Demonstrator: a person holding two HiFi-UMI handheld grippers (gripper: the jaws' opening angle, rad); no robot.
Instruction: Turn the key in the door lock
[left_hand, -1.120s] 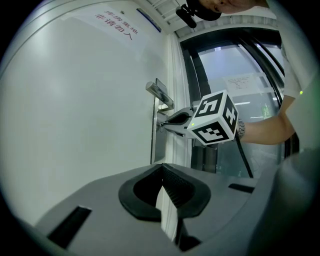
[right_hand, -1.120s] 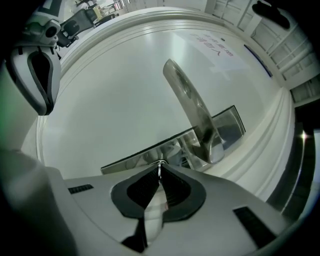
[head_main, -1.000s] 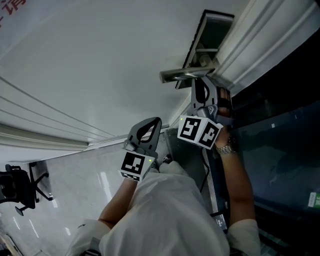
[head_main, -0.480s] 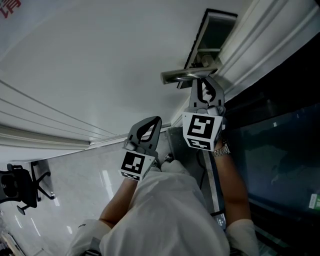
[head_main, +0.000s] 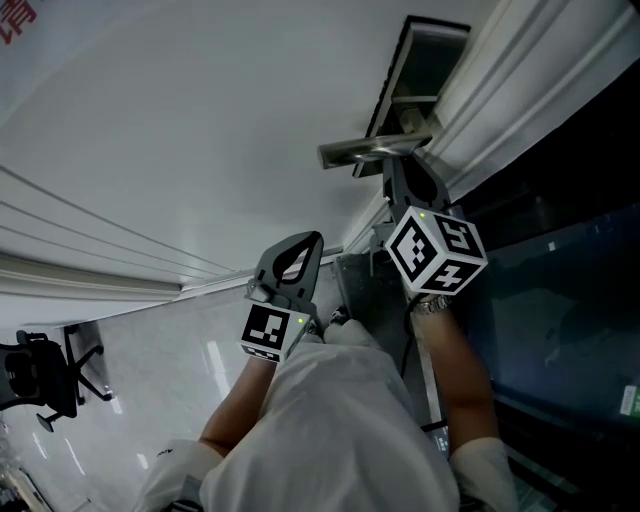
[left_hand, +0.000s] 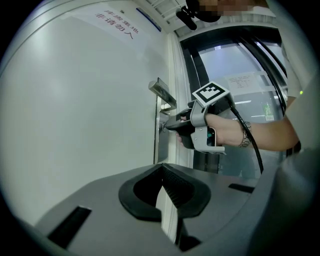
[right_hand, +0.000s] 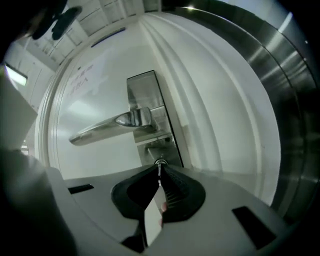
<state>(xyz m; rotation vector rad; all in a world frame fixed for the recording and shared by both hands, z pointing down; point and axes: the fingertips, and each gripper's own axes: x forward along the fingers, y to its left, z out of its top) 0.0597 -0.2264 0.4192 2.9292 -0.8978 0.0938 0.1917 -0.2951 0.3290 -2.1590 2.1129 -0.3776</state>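
The white door (head_main: 200, 120) carries a steel lever handle (head_main: 365, 150) on a lock plate (right_hand: 147, 112). My right gripper (right_hand: 159, 171) is shut on the key (right_hand: 159, 165), whose thin metal edge sits in the keyhole just below the handle. In the left gripper view, the right gripper (left_hand: 166, 127) reaches level into the lock under the handle (left_hand: 162, 92). In the head view its tips (head_main: 397, 170) are tucked under the lever and the key is hidden. My left gripper (head_main: 313, 242) hangs back beside the door, shut and empty, its jaws (left_hand: 161, 171) pointing at the door edge.
A dark glass panel (head_main: 560, 300) and its steel frame (right_hand: 280, 75) flank the door on the right. White door-frame mouldings (head_main: 520, 80) run beside the lock. A black office chair (head_main: 35, 375) stands on the shiny floor at the lower left.
My right gripper has rolled about its own axis at the lock, so its marker cube now shows different faces. The left gripper has stayed where it was.
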